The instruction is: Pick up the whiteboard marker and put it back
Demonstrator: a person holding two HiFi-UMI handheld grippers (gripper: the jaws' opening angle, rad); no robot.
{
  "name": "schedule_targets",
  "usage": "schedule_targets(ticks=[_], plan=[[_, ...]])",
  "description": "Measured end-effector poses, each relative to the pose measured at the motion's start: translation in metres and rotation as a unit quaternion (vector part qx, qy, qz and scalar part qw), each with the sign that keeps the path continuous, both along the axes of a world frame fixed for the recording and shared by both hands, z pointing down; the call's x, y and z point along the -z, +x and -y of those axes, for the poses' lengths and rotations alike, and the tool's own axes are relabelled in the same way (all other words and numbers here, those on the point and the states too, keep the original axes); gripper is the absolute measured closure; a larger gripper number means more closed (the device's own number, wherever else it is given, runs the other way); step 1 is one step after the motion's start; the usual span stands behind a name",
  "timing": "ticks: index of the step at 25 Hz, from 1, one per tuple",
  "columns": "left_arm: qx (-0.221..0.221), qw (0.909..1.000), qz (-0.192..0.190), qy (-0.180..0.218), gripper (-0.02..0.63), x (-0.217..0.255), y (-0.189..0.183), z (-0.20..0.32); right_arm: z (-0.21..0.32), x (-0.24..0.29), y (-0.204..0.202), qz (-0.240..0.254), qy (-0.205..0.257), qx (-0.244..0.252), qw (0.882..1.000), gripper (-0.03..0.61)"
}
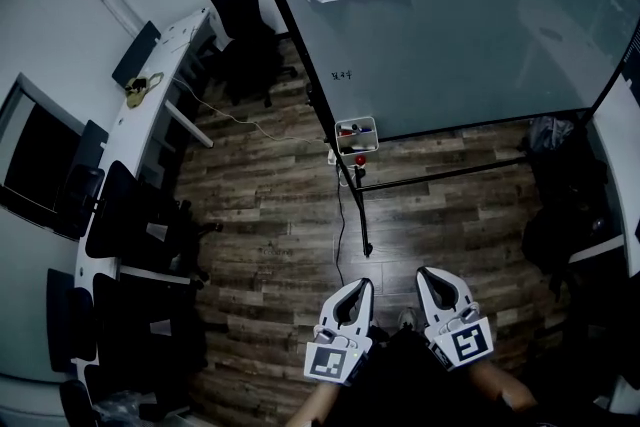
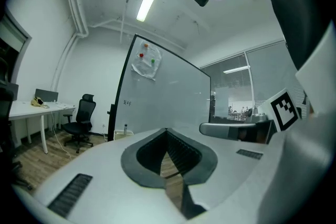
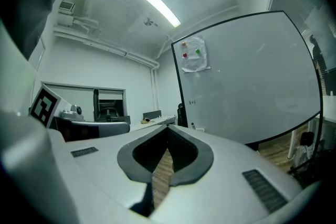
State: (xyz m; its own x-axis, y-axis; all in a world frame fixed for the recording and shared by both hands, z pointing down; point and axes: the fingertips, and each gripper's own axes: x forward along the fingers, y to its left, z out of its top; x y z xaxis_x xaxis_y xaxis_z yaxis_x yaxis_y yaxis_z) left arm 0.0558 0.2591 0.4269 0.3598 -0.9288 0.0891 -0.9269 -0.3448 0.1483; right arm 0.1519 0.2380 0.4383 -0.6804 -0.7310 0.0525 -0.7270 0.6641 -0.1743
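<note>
Since neither gripper is anywhere near the board, I read this as the very start: approach step, pick not yet begun.

- Marker location: a small white holder (image 1: 354,149) hangs at the lower left corner of the whiteboard (image 1: 470,25), with a few markers (image 1: 358,129) lying in it. They're too small to tell which one is the target. A red item (image 1: 360,160) sits just below the holder; can't tell if it's a marker or a cap.
- Left gripper (image 1: 352,293): held low in front of the person, pointing level toward the board. In the left gripper view (image 2: 167,134) the pad tips meet, and only bare floor shows through the gap behind them. Closed, empty.
- Right gripper (image 3: 168,131): same. Pads are together at the tips, nothing between them, touching nothing. In the head view (image 1: 436,281) it sits just beside the left one.
- Both are well apart from the holder, with open wooden floor (image 1: 270,215) in between.

Next move, my call:
- Walk up to the board stand and bring one gripper level with the holder.
- Open the jaws before arriving; shut like this they can't take anything.
- Come at the marker across its barrel, not end-on. It's thin and round, so it will likely roll or twist if pinched off-centre.
- Watch the neighbouring markers and the holder wall; it looks like a tight spot.
- A cable (image 1: 340,215) runs along the floor near the stand foot, so there's a trip or snag risk on the way in.
</note>
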Motion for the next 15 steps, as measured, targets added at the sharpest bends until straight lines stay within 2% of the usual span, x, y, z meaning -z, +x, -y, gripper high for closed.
schedule_targets(ticks=[5, 8, 15], plan=[[0.027, 0.9996, 0.0, 0.001, 0.606, 0.004, -0.005, 0.005, 0.006, -0.005, 0.002, -0.004, -0.001, 0.013, 1.0, 0.563], [0.035, 0.9994, 0.0, -0.005, 0.606, 0.002, -0.009, 0.009, 0.011, -0.001, -0.002, 0.01, -0.002, 0.018, 1.0, 0.563], [0.02, 0.9997, -0.006, -0.016, 0.606, -0.012, -0.01, 0.032, 0.038, 0.001, -0.01, 0.012, 0.001, 0.01, 1.0, 0.563]])
